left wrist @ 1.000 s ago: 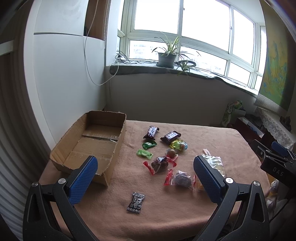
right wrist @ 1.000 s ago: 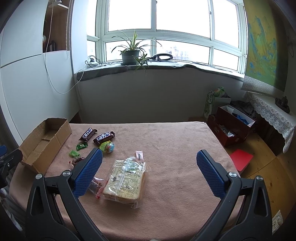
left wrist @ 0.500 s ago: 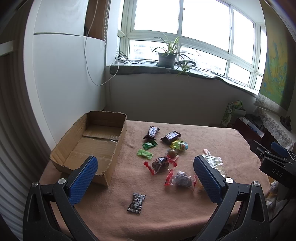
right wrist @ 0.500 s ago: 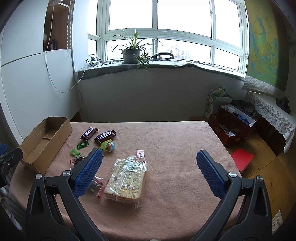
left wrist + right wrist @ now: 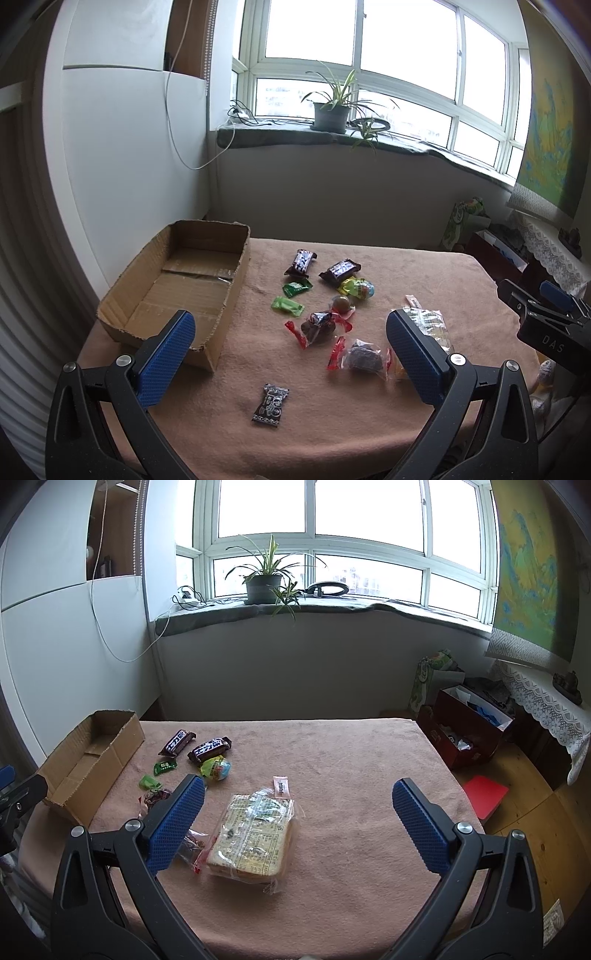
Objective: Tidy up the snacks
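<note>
Left gripper [image 5: 290, 356]: jaws spread wide and empty, held above the near edge of the table, aimed at the scattered sweets, presumably to pick one.
Right gripper [image 5: 297, 825]: also spread wide, holding nothing, hovering over the bagged bread [image 5: 253, 836] (its likely first target).
Nearest snack: a small dark wrapped candy [image 5: 270, 402] lies alone on the cloth, apart from the rest.
Loose cluster: red-twisted sweets [image 5: 319, 326], two green packets [image 5: 287, 306], a yellow-and-blue wrapped egg [image 5: 358, 288], all between the grippers' reach and the far edge.
Chocolate bars [image 5: 194, 747]: two dark wrappers side by side with white lettering, too small to read surely.
Cardboard box [image 5: 236, 280]: open-topped, apparently empty, at the table's left side beside the snacks; judged the place they should go.
Writing: "DAS" on the black clamp body [image 5: 546, 338] at right.
Table [image 5: 351, 760]: covered by a pinkish cloth.
</note>
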Tool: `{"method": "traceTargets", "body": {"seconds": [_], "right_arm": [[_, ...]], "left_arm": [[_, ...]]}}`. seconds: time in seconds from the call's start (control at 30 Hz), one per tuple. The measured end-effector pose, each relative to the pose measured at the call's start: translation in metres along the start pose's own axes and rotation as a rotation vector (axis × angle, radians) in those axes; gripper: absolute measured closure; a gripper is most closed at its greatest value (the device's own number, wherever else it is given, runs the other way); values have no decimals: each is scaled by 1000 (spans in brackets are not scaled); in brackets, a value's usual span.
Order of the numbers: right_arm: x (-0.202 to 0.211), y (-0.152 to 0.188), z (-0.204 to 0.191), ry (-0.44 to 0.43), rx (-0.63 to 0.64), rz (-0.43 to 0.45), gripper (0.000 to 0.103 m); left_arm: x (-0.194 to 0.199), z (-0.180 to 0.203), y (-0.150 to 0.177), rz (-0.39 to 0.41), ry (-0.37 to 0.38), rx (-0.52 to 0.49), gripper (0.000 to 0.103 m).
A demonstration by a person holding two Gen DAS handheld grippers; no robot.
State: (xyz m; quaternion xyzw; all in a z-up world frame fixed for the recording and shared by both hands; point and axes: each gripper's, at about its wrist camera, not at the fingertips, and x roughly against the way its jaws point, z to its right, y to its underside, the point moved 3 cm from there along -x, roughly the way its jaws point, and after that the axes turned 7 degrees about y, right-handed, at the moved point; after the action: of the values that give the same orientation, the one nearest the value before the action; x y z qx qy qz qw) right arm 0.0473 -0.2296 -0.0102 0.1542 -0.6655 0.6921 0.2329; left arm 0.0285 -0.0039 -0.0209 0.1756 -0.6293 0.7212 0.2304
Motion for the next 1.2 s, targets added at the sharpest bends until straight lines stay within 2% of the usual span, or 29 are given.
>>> {"method": "traceTargets", "body": {"seconds": [0.7,0.87,0.97,1.13,1.2], "right_arm": [[-12,9,3,-5,-6,-21,0],[-20,14,16,-25,-37,-55,0],[-27,19,25,-50,-62,-82,0],[-45,28,34,-149,-124,-162,0],[-52,32,35,-189,-147,-199,0]], "left_arm": [[-6,5,4,-14,5,-8,0],[-13,-3,9,-39,18,21,0],[-18,-7,13,-57,36,33,0],[-30,-4,19,-97,107,61,1],[-38,-2,21,-123,149,77,7]]}}
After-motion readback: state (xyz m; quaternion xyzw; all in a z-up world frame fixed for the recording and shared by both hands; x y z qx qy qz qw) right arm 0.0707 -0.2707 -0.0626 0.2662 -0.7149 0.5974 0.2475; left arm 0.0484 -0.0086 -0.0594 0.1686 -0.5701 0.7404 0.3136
